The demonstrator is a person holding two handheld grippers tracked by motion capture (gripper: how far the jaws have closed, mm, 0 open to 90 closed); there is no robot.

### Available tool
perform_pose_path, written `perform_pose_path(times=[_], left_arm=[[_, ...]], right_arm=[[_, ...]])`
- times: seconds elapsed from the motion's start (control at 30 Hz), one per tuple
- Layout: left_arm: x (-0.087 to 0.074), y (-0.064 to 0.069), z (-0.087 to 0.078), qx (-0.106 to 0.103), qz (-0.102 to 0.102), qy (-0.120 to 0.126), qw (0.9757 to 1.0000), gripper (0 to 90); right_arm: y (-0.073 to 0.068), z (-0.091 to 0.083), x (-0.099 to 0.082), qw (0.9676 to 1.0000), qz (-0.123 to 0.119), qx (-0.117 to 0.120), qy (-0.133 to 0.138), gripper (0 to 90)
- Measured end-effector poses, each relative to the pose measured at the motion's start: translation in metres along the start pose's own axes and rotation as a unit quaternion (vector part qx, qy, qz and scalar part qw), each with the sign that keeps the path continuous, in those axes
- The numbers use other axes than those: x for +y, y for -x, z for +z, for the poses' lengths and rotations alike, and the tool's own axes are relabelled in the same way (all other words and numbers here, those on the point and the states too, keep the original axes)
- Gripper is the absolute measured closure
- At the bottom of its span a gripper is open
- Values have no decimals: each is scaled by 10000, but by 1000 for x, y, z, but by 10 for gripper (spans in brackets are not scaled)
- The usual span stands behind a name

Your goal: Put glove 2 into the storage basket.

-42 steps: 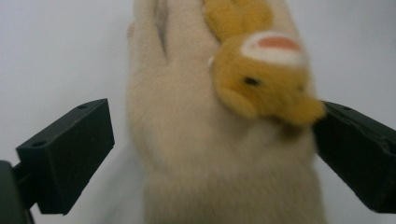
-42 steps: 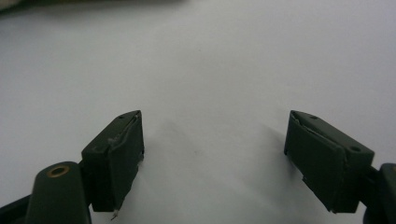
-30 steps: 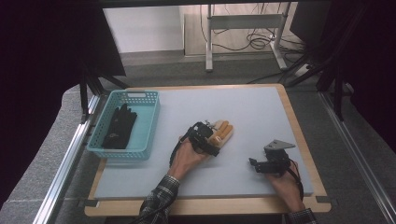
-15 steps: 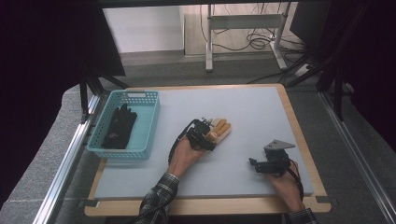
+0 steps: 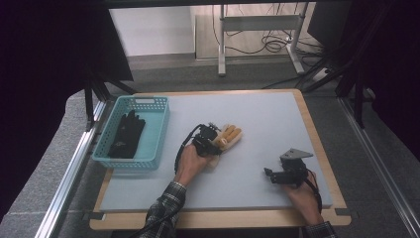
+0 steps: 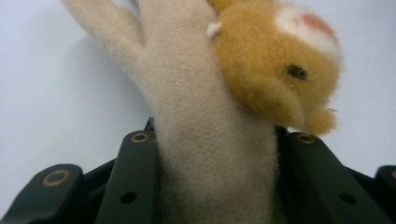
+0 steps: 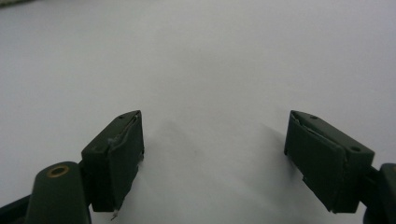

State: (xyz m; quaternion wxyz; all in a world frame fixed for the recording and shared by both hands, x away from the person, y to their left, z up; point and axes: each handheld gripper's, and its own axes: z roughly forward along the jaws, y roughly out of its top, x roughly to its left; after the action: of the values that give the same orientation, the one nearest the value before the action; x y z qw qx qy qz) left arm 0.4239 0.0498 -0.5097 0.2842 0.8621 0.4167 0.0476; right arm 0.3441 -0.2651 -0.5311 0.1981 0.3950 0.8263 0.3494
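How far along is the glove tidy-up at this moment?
Already done, it seems: a black glove lies in the blue basket. In hand: the left gripper has just been closing its jaws on the beige plush glove, which sits between them on the grey mat. Probably left: carrying it to the basket. The right gripper waits open.

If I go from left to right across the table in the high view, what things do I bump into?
Blue basket with a black glove inside → left gripper, its jaws just closing on the tan glove → right gripper, jaws open.
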Motion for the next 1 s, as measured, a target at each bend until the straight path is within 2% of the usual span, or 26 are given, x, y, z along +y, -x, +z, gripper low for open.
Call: perform_pose_path(times=[0.27, 0.43, 0.63, 0.83, 0.97, 1.0], left_arm=[[3, -15, -36, 76, -214, 411, 9989, 608], [2, -30, -68, 253, -389, 584, 9972, 601], [-2, -50, -101, 571, -570, 711, 9942, 595], [-13, -72, -134, 916, -770, 869, 9890, 591], [-26, -91, -155, 1124, -1028, 954, 9837, 588], [-31, -98, -161, 1203, -1126, 969, 9816, 587]], right_arm=[[0, 0, 0, 10000, 1, 0, 0, 194], [0, 0, 0, 10000, 0, 1, -1, 194], [0, 0, 0, 10000, 1, 1, 1, 194], [0, 0, 0, 10000, 2, 1, 1, 194], [0, 0, 0, 10000, -4, -2, 1, 194], [0, 0, 0, 10000, 0, -1, -2, 194]])
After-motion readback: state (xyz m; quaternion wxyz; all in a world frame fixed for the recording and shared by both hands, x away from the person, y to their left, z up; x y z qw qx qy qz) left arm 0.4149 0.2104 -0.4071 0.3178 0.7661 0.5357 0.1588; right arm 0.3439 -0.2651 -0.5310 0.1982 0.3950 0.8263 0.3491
